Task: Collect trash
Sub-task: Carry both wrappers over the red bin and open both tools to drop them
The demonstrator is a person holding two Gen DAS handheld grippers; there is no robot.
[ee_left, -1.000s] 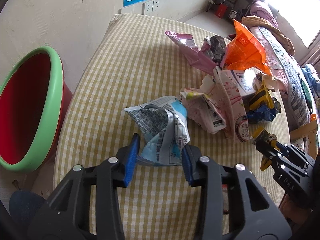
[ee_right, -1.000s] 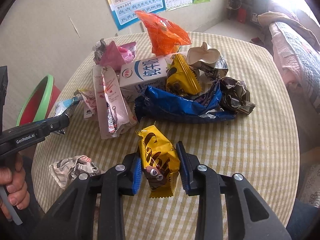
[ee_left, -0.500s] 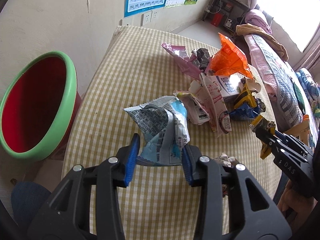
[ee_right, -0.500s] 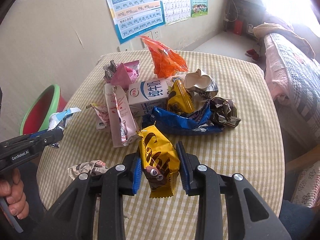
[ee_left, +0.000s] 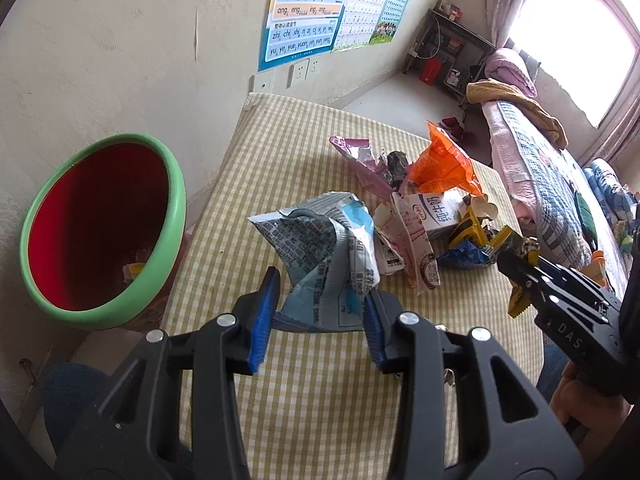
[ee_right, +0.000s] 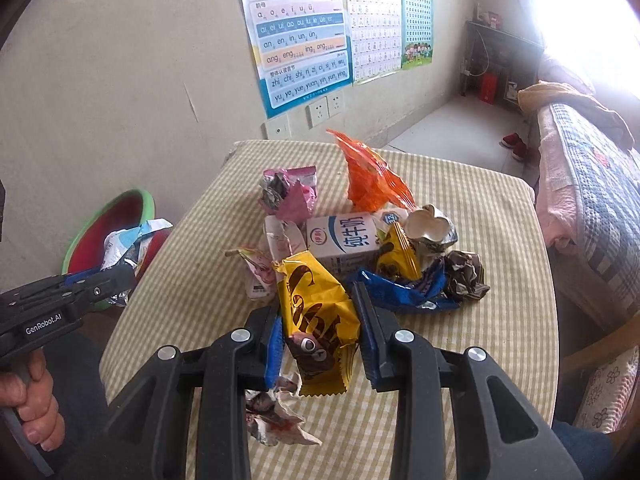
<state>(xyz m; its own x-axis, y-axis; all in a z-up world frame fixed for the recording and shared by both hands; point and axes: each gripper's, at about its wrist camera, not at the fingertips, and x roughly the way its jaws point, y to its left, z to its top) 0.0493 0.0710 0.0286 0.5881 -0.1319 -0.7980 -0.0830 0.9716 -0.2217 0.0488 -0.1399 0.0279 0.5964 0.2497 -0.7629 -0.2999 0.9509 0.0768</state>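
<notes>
The left tool [ee_left: 318, 320] is clamped on a crumpled blue-and-grey wrapper [ee_left: 326, 256], which sits between its two blue pads and sticks up and forward from them, held above the checked surface [ee_left: 280, 152]. Seen from the right wrist, this wrapper hangs in front of the red bin with a green rim [ee_left: 100, 228], which stands on the floor just beside the surface's left edge; a few scraps lie at the bottom of the bin.

The right tool [ee_right: 320, 340] is clamped on a yellow wrapper with brown lettering [ee_right: 316, 320], pinched at its lower half so that the top fans out above the pads and the crimped end hangs below them. It too is held above the surface, near the front of the heap.

On the surface the remaining litter lies bunched together: one white milk carton [ee_right: 346, 240], one orange bag [ee_right: 372, 180] standing up behind it, one pink foil wrapper [ee_right: 290, 194] to its left, one flattened pink-and-white carton [ee_left: 416, 248], one smaller yellow wrapper [ee_right: 396, 258], one blue wrapper [ee_right: 404, 292] under it, one crushed white cup [ee_right: 430, 228], and one dark crumpled foil [ee_right: 466, 276]. One crumpled printed paper [ee_right: 276, 416] lies apart from the heap, below the right tool.
</notes>
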